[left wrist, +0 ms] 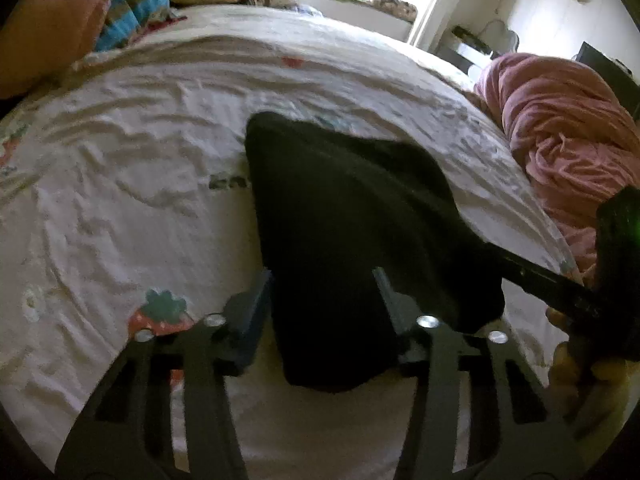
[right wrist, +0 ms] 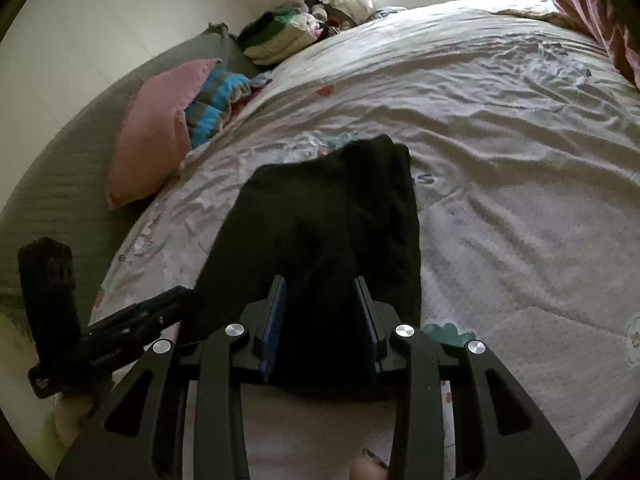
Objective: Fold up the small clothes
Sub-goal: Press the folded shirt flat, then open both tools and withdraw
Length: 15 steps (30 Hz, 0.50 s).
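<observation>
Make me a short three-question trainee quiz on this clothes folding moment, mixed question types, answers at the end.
1. True or false: the black garment lies between the fingers of the right gripper.
2. What pink item lies left of the garment in the right wrist view? A) pillow B) bucket C) shoe
3. What printed fruit shows on the bedsheet beside the left gripper?

Key: 1 true; 2 A; 3 strawberry.

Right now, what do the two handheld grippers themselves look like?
Both are black, with slotted linkage arms joined by round silver pivot bolts. The left gripper and right gripper each have two flat fingers with blue pads on their inner faces. From each camera, the other gripper shows as a blocky black body; one shows a small green glow.
</observation>
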Tool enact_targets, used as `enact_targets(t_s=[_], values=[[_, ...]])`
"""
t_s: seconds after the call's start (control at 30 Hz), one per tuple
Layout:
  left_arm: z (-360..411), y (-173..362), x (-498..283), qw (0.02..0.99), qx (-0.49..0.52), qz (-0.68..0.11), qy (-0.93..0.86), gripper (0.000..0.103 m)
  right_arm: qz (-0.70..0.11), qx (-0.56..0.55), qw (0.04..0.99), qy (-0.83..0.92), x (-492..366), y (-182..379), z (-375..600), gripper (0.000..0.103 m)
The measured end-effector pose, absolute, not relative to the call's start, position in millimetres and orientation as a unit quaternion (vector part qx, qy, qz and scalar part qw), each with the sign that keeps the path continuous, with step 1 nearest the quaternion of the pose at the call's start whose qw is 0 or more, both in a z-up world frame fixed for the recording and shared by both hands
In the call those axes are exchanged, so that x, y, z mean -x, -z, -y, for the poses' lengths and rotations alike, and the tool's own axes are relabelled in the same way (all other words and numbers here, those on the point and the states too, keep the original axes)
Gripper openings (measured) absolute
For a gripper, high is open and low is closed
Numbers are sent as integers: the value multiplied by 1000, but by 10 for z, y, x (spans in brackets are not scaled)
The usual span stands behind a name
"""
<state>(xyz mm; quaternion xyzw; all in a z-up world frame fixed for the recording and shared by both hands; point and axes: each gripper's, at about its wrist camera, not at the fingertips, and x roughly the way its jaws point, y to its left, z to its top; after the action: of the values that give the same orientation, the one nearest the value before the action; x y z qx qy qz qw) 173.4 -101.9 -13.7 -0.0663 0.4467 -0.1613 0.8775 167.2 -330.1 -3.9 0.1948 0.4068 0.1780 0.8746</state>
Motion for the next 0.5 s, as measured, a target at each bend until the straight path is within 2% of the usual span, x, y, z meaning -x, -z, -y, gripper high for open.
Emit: enact_targets(t_s=[0.03, 0.07, 0.1, 0.27, 0.4, 0.5], values=[[1025, 164, -1724, 877, 64, -449, 160, 37, -411, -198, 873, -175, -1687, 63, 3307, 32], [1028, 179, -1717, 877, 60, -448, 159, 37, -415, -202, 870, -175, -1697, 91, 3320, 18], [1023, 189, -1709, 878, 57, -449, 159, 37, -416, -204, 868, -178, -1694, 110, 3340, 13], [954, 209, -1706, 870, 74, -457, 169, 37, -413, -206, 874, -152, -1630, 180, 3498, 10], [964, 215, -1673, 871, 71, -456, 170, 38, -415, -150, 888, -132, -1566, 184, 3372, 13], [958, 209, -1665, 869, 72, -458, 170, 38, -411, -117, 899, -95, -1519, 168, 3316, 35]])
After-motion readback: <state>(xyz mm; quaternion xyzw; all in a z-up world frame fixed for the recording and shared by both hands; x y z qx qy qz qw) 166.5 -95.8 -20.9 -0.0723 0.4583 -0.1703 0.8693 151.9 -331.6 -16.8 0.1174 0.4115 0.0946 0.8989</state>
